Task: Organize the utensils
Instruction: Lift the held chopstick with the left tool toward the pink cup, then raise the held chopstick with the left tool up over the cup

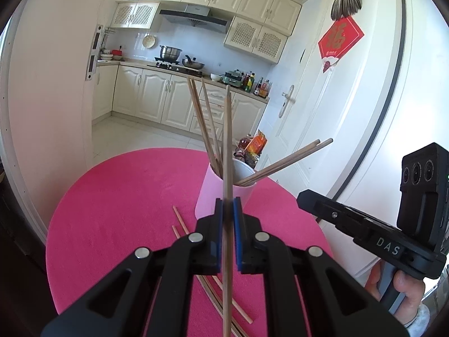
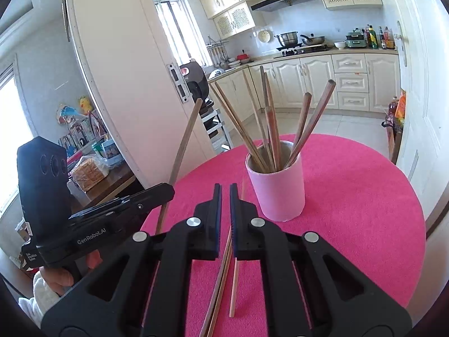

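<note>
Left jaws clamped on upright chopstick (image 1: 227, 168), directly before pink cup (image 1: 224, 193); right jaws (image 2: 225, 196) shut, empty, above loose chopsticks (image 2: 224, 275) on tabletop (image 2: 350, 196).

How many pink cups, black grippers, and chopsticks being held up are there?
Pale pink cylindrical cup: 1
Black hand-held grippers: 2 (left gripper, right gripper)
Held wooden chopstick: 1
Total: 4
</note>
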Motion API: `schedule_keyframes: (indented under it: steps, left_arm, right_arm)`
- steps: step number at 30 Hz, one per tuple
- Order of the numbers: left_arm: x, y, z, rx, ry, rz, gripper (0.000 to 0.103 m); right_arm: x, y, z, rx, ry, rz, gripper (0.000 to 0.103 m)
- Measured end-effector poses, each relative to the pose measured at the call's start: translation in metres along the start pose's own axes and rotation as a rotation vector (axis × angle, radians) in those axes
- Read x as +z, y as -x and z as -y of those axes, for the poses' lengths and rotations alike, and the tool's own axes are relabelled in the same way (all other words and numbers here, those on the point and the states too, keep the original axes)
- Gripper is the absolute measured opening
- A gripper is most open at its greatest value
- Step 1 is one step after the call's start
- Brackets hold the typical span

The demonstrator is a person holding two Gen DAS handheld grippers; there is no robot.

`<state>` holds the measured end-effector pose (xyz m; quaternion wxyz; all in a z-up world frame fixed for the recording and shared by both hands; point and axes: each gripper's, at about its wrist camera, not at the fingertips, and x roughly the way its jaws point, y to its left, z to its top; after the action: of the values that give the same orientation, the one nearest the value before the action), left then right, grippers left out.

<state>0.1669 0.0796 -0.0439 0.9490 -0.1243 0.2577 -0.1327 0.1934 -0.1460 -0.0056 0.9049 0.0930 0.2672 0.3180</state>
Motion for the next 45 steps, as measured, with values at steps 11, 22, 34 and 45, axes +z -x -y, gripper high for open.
schedule_keyframes:
  steps: [11, 22, 34, 45]
  left_arm:
    - [-0.006, -0.025, -0.031, 0.083, 0.087, -0.18, 0.007]
    - [-0.025, -0.055, -0.063, 0.179, 0.152, -0.368, 0.007]
    - [-0.032, -0.053, -0.077, 0.172, 0.161, -0.391, 0.007]
    - [-0.027, -0.07, -0.076, 0.188, 0.18, -0.413, 0.007]
  right_arm:
    - [-0.019, -0.056, 0.002, -0.087, 0.007, -0.274, 0.007]
    - [-0.041, -0.143, -0.015, -0.148, 0.083, -0.57, 0.008]
    - [-0.051, -0.172, -0.016, -0.184, 0.091, -0.658, 0.008]
    - [-0.046, -0.184, -0.023, -0.216, 0.167, -0.698, 0.008]
